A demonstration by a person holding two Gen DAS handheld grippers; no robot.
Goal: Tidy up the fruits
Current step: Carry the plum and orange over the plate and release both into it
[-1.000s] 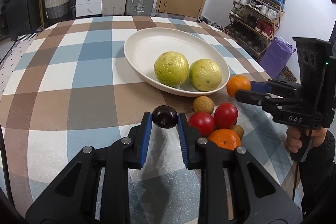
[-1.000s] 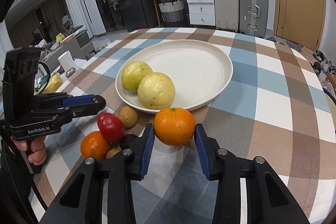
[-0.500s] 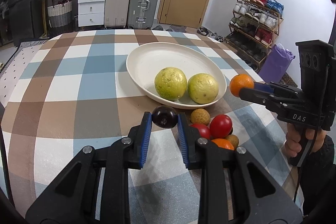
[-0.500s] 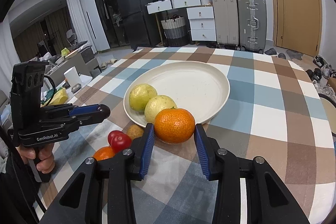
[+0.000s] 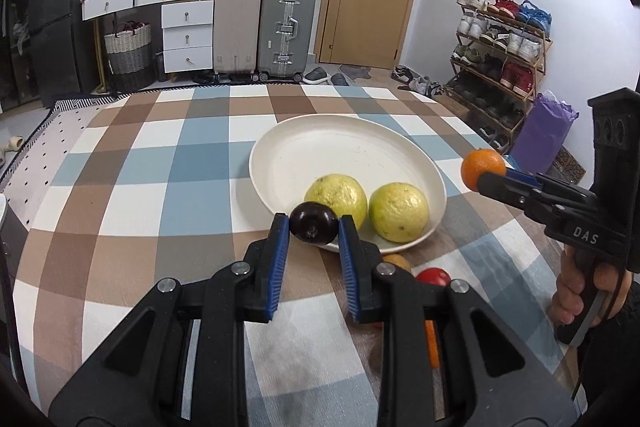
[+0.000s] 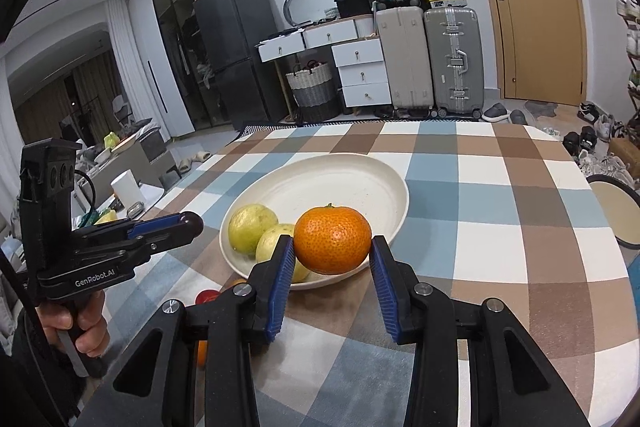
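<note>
The left gripper (image 5: pixel 313 227) pinches a dark plum (image 5: pixel 313 226) by the plate (image 5: pixel 320 151); the right gripper (image 6: pixel 332 243) squeezes an orange (image 6: pixel 333 239); only the left view shows the shoe rack (image 5: pixel 504 39).

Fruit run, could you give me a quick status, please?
Left gripper shut on dark plum. Right gripper shut on orange. Plate holds two guavas; far side bare.
</note>
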